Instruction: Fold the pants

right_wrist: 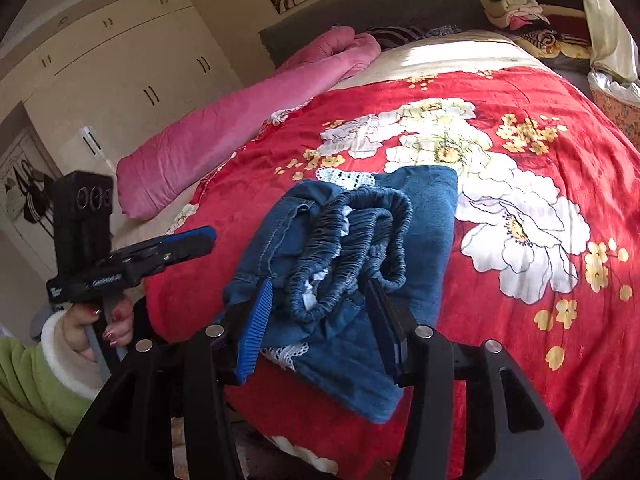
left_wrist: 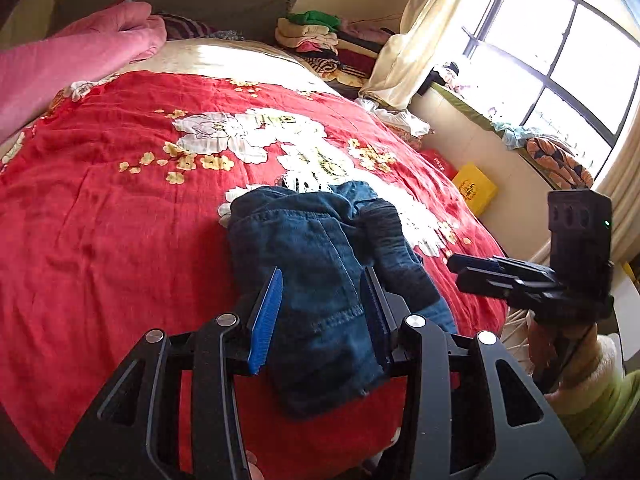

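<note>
Blue denim pants lie folded in a bundle on the red flowered bedspread near the bed's front edge. Their elastic waistband is bunched on top, with white lace at the hems. My left gripper is open, its blue pads straddling the near end of the bundle without closing on it. My right gripper is open too, its pads either side of the waistband end. The right gripper also shows in the left wrist view, and the left gripper in the right wrist view.
A pink rolled quilt lies along the bed's left side. Stacked folded clothes sit by the headboard. A curtain, window ledge and yellow box are right of the bed. Wardrobes stand to the left.
</note>
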